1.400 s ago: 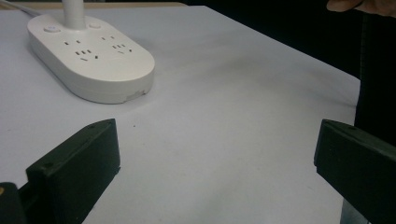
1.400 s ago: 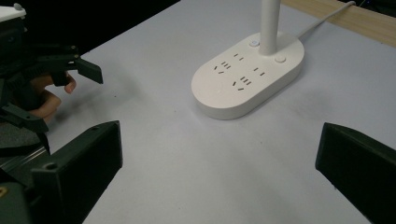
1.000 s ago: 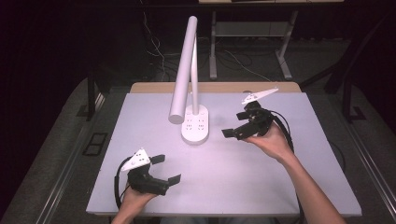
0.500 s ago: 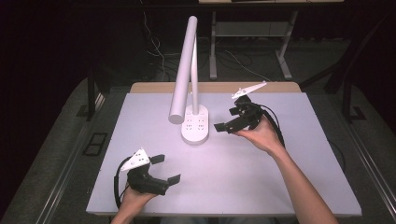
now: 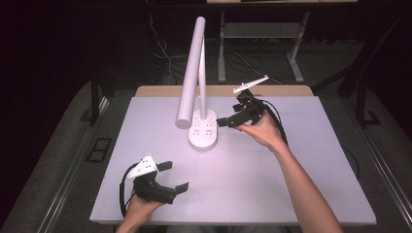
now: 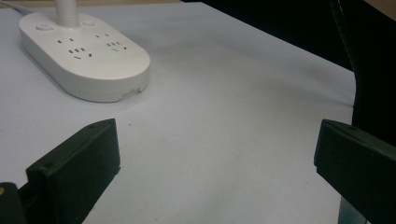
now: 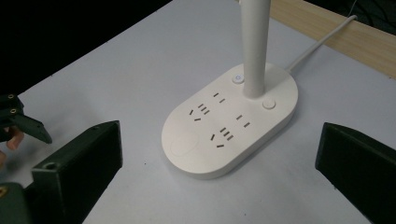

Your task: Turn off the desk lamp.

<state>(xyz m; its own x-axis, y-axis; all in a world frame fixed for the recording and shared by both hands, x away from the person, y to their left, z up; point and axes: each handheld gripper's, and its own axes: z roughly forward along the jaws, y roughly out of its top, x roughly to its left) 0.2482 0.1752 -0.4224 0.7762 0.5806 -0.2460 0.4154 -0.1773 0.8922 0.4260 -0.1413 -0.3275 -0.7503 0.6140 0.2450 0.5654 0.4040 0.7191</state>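
Note:
A white desk lamp stands on an oval base (image 5: 203,135) that carries several power sockets. Its stem (image 5: 201,63) rises at the back of the white table and its tube head (image 5: 186,104) hangs down over the base. My right gripper (image 5: 232,112) hovers just right of the base, open and empty, pointing at it. In the right gripper view the base (image 7: 231,126) lies between and beyond the two spread jaws, apart from both. My left gripper (image 5: 174,176) rests open near the front left edge. The left gripper view has the base (image 6: 84,56) at its upper left.
The white tabletop (image 5: 301,165) has bare room in front of and right of the lamp. A wooden strip (image 5: 272,91) runs along its back edge, and the lamp's white cable (image 7: 322,42) crosses it. Two round buttons (image 7: 268,104) flank the stem. Dark floor surrounds the table.
My right gripper has moved left and away from the person, closing in on the lamp base. The left gripper has stayed where it was.

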